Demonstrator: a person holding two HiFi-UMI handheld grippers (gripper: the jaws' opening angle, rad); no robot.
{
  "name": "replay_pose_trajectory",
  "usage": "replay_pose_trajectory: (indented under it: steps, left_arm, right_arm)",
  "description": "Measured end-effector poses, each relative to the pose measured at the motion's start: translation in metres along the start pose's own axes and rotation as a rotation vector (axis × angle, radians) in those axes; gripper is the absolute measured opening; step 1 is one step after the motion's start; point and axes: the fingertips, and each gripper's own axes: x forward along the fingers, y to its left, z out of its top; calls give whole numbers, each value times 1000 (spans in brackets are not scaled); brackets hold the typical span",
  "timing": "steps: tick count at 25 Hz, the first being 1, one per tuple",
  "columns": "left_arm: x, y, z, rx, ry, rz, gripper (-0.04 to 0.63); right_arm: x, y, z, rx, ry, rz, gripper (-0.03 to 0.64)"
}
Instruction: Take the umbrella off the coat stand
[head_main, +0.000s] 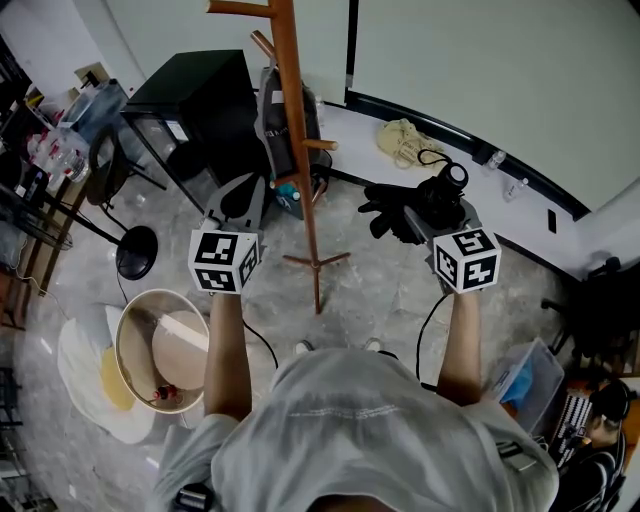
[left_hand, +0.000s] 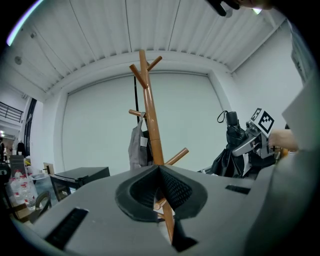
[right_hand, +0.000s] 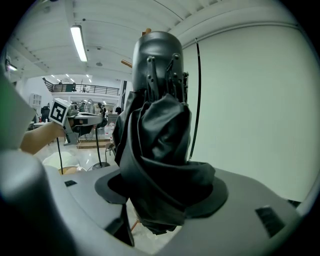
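Observation:
The wooden coat stand (head_main: 298, 150) rises from the floor between my two grippers, and in the left gripper view its pole (left_hand: 152, 135) stands straight ahead. A folded black umbrella (head_main: 415, 205) is off the stand, to the right of it. My right gripper (head_main: 428, 218) is shut on it, and its black fabric (right_hand: 155, 150) bulges up between the jaws and fills that gripper's view. The umbrella (left_hand: 231, 145) also shows at the right of the left gripper view. My left gripper (head_main: 232, 200) is left of the stand, its jaws (left_hand: 161, 185) shut with nothing in them.
A grey bag (head_main: 277, 115) hangs on the stand. A black cabinet (head_main: 190, 90) stands behind at the left, a black stool (head_main: 135, 250) and a round tub (head_main: 160, 350) at the left front. A beige bundle (head_main: 405, 140) lies on the wall ledge.

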Motion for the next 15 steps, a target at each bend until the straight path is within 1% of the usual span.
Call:
replay_pose_trajectory:
  steps: [15]
  left_arm:
    - [-3, -6, -14, -20, 32, -19, 15]
  right_arm:
    - [10, 10, -6, -8, 14, 33, 298]
